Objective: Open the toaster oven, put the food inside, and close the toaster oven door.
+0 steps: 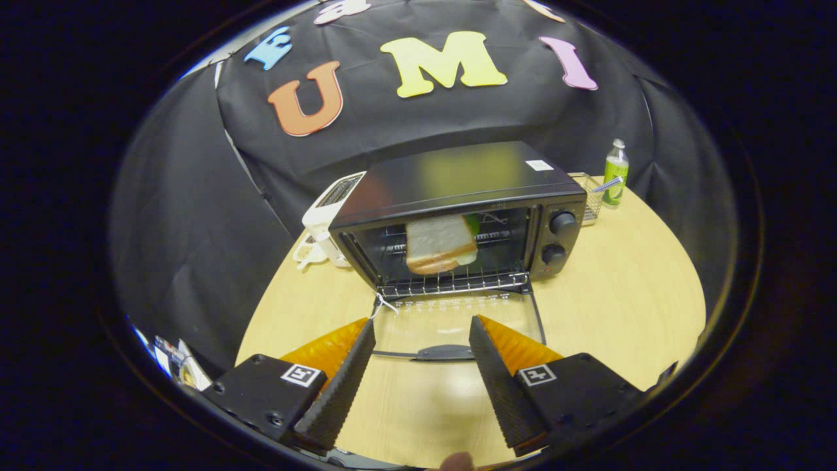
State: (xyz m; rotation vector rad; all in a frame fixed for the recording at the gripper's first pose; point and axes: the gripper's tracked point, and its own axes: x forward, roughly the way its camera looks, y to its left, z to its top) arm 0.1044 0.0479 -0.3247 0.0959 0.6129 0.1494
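Already the toaster oven [458, 216] stood with its glass door [458, 320] dropped flat onto the tabletop [628, 294], and the bread slice [439, 243] sat inside on the rack. The door handle [446, 353] lay crosswise just ahead of the tool [422, 337], its long axis running side to side, level with the fingertips. The tool was spread wide and empty, touching nothing. Closing seemed the remaining step, likely needing a finger under the handle to lift the door back toward the oven.
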